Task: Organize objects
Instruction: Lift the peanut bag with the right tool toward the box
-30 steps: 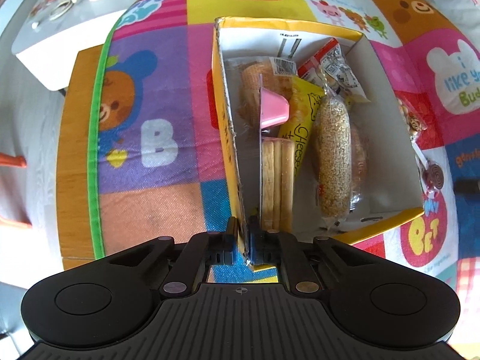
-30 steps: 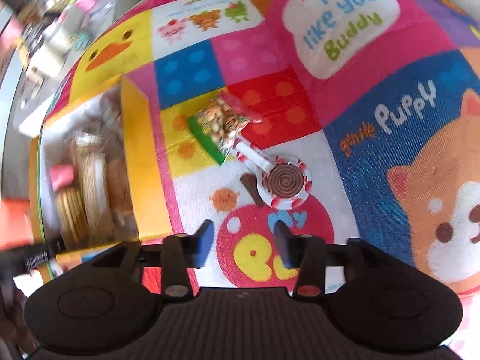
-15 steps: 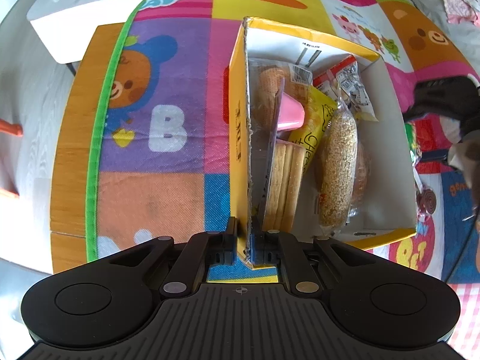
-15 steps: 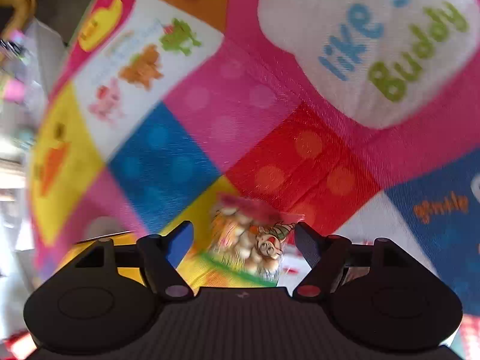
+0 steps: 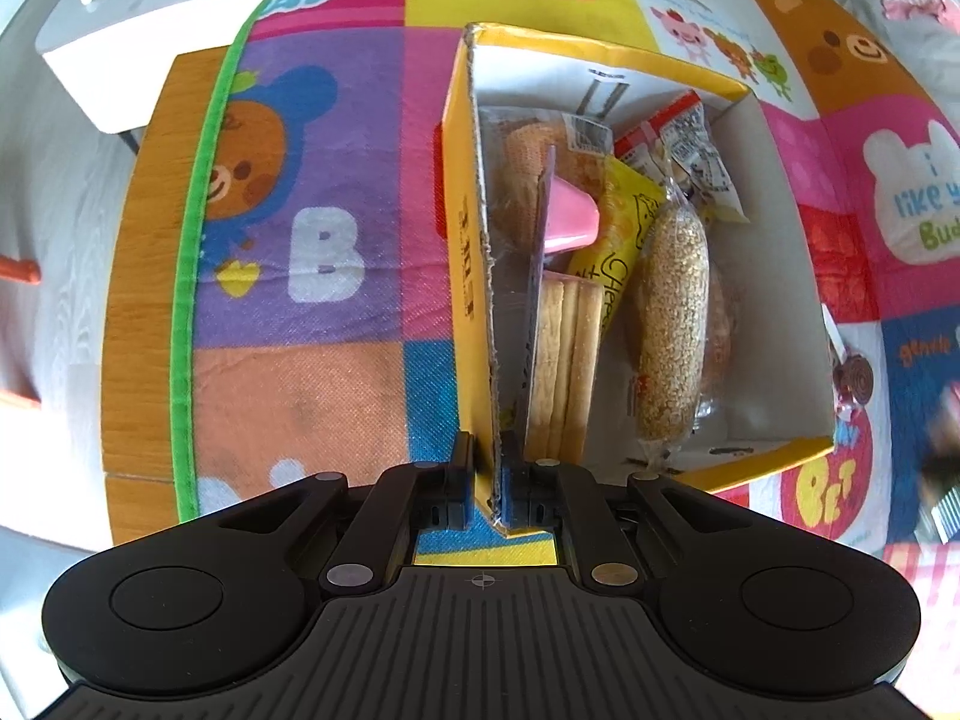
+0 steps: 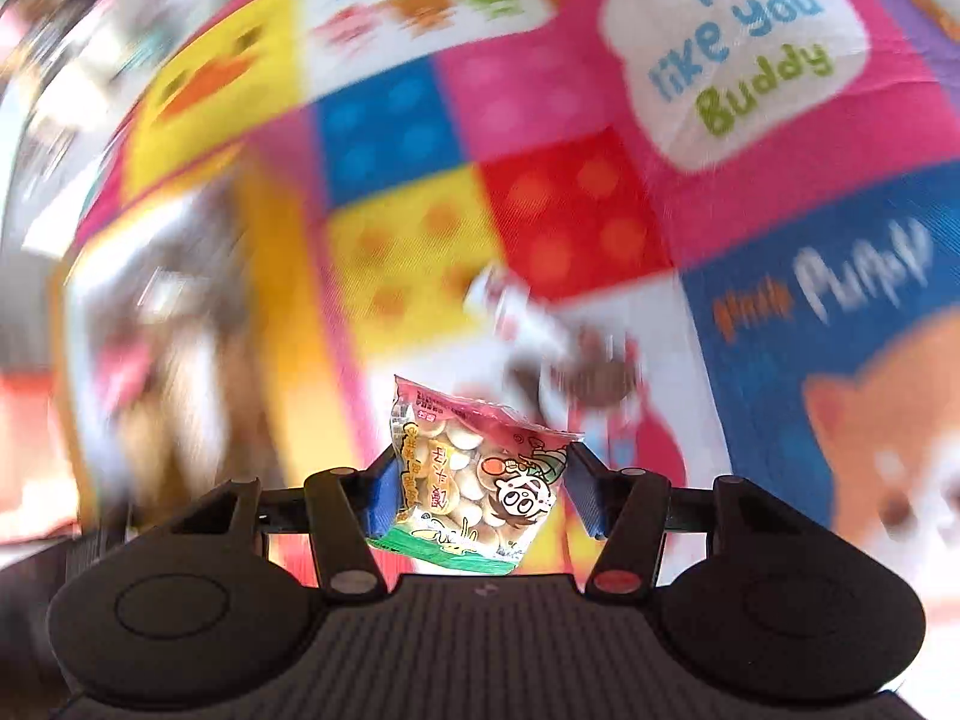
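A: Between the fingers of the right gripper: a small biscuit bag, pink top, green bottom, cartoon print. Both blue pads press its sides, so the claw is closed on the bag at middling width. Bag is lifted clear of the mat; everything behind it is smeared by motion blur.

B: And the box?

A: At 9 o'clock of the bag in the right view, badly blurred. Left view shows it sharply: yellow cardboard box, white inside, open top. Left gripper pinches the box's near left wall, one finger outside, one inside, gap narrow.

B: Contents?

A: From the gripped wall toward 3 o'clock: a row of cracker sticks, a pink wedge above them at 12 o'clock, a yellow cheese packet, a long sesame roll in clear wrap, and a red-and-white sachet at the far right corner. A wrapped bun sits at the far left corner.

B: Outside the box?

A: A spiral lollipop on the mat just beside the right wall, at 3 o'clock. Mat is a cartoon patchwork over a wooden table; a white table stands at 10 o'clock.
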A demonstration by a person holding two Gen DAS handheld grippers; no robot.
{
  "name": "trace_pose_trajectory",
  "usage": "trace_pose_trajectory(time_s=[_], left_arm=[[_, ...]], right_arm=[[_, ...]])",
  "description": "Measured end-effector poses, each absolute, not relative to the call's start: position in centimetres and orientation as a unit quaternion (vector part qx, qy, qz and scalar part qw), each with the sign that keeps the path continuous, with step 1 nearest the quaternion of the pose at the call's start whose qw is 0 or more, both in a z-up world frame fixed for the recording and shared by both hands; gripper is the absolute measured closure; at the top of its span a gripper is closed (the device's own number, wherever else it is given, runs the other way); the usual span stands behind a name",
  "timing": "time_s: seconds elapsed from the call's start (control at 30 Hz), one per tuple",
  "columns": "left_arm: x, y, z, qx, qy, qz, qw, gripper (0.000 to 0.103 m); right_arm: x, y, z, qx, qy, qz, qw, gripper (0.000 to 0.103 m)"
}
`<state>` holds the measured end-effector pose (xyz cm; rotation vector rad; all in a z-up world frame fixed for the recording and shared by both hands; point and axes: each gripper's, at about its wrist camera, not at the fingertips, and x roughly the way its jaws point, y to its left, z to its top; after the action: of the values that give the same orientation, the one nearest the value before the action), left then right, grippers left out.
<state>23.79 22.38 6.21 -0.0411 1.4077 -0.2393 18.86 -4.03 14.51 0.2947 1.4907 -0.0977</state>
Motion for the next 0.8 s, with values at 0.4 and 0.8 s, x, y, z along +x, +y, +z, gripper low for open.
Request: trace_pose_trajectory(time_s=[0.4, 0.8], left_arm=[[23.7, 22.8, 6.1, -0.014, 0.643, -0.134, 0.754, 0.092], [24.0, 23.5, 6.1, -0.026, 0.645, -0.147, 0.750, 0.091]], right_arm=[[11.4, 5.6, 26.1, 0.103, 0.652, 0.037, 0.750, 0.047], [11.7, 8.6, 29.8, 0.078, 0.625, 0.024, 0.776, 0.047]])
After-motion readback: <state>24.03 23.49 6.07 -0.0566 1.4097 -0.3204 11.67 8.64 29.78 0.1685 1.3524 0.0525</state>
